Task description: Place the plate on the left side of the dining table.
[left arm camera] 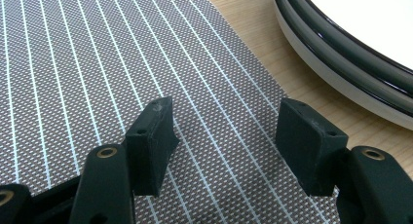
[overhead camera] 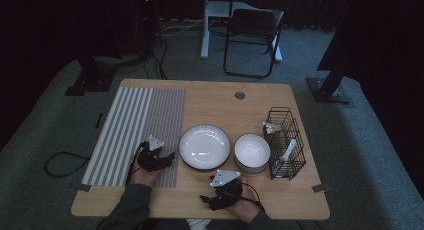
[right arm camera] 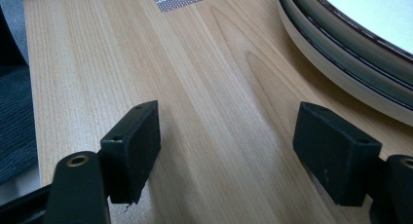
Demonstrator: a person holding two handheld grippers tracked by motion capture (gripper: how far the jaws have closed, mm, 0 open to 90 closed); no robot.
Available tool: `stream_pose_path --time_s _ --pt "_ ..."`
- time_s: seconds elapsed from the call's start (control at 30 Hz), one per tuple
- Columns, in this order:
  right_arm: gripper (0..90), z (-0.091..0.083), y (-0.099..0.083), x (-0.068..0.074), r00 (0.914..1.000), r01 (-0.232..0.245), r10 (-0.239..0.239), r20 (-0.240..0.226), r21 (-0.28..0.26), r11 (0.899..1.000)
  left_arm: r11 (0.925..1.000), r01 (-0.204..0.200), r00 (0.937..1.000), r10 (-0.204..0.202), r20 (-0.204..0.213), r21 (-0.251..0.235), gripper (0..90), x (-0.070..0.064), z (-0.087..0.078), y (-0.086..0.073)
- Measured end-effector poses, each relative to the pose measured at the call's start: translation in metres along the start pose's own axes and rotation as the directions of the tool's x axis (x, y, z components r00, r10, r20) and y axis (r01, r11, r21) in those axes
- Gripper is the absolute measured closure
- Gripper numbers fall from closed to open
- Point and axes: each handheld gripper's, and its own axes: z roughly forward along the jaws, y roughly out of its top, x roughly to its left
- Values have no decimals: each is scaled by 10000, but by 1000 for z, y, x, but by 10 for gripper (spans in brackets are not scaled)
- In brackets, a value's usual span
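The left tongs (overhead camera: 167, 156) rest low over the striped mat (overhead camera: 135, 130), jaws spread with nothing between them, aimed right toward the plate (overhead camera: 204, 146). The right tongs (overhead camera: 206, 199) lie near the front edge of the bench (overhead camera: 260, 97), also spread and empty, pointing left across bare wood with the plate's rim just off to one side. Both sets seem parked close to the plate so either could take its rim; in the left gripper view its edge (left arm camera: 350, 63) looks doubled, so it may be a stack of plates.

The plate sits in the middle of the bench, its left edge just beside the mat. Right of it, nearly touching, is a white bowl (overhead camera: 252, 151), then a black wire rack (overhead camera: 287, 142) holding white utensils (overhead camera: 286, 155). The bowl crowds the plate's right side; its near and left sides are free. A chair (overhead camera: 252, 30) stands beyond the far edge.
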Motion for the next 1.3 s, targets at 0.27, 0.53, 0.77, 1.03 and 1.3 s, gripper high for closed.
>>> stream_pose_path --time_s 0.27,0.53,0.77,1.03,1.3 --pt "253 -1 0 0 10000 2 -2 1 5 10000 10000 -2 10000 2 2 11 405 0 0 0" --pt "254 -1 -1 0 10000 -30 30 17 -6 10000 10000 9 10000 -9 5 11 405 0 0 0" --pt "267 -1 0 1 9998 -143 143 136 64 9999 10000 11 10000 -11 4 7 405 0 0 0" --pt "413 -10 4 7 9998 -122 121 187 51 9999 10000 -2 10000 2 -40 21 394 0 0 0" --pt "421 -28 15 8 9976 -384 408 556 -439 9983 9999 103 9998 -102 -168 65 352 0 1 0"
